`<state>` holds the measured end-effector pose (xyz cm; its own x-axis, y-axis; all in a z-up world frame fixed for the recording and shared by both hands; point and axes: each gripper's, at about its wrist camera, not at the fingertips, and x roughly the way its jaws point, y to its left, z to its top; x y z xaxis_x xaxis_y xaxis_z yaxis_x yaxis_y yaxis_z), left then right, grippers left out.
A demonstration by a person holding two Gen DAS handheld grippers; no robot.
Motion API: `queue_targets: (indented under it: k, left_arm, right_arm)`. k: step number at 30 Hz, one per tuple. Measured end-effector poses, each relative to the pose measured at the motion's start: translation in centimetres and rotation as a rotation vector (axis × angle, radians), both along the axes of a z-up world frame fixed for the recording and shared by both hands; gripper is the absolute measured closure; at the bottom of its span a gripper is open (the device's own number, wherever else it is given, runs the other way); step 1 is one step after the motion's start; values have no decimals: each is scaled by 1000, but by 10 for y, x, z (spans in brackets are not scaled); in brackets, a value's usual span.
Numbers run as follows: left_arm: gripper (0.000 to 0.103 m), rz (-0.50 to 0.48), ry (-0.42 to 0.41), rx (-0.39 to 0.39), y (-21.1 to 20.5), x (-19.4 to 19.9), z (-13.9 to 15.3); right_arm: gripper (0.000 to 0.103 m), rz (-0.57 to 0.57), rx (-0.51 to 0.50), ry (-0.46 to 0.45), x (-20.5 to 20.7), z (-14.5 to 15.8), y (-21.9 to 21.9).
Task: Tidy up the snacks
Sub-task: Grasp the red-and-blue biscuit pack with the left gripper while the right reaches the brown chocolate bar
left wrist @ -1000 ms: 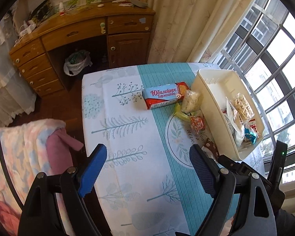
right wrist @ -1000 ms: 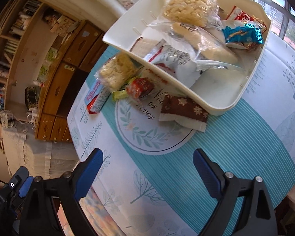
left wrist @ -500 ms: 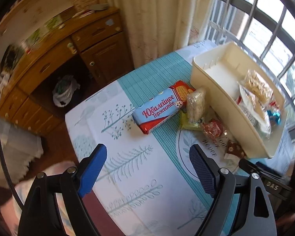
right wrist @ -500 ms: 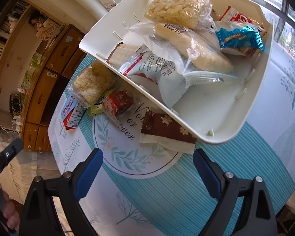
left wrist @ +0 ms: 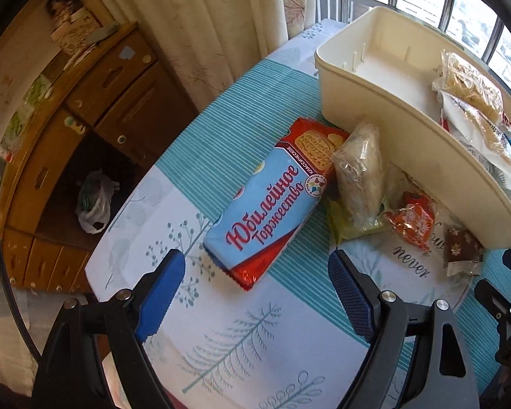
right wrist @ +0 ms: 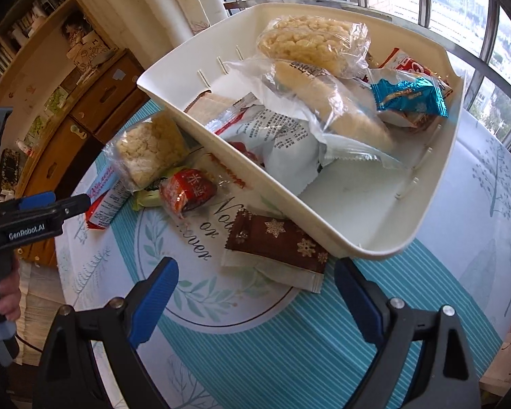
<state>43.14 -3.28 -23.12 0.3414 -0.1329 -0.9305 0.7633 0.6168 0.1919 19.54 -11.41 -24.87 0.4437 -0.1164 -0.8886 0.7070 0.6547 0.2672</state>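
One long biscuit pack, blue with red ends, lies flat on the desk just ahead of the left gripper. Its long axis runs diagonally: the near red end points between the spread, empty jaws, and the far end points toward the cream bin. A grab across its width would probably need the wrist rolled. The right gripper, jaws also wide and empty, sits nearer the brown snowflake packet, which touches the bin's near wall.
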Motion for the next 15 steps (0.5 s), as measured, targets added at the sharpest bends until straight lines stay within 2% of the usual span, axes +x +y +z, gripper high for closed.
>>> queue_targets:
  k: [10,15]
  left_arm:
    - [18,-51,24,36,-22,16,-33]
    - [18,-49,28,35,-32,24,-44]
  right_arm:
    - [9,-54,-24,33,8,-25,1]
    - [9,-119,-42,91,9,-36,-5]
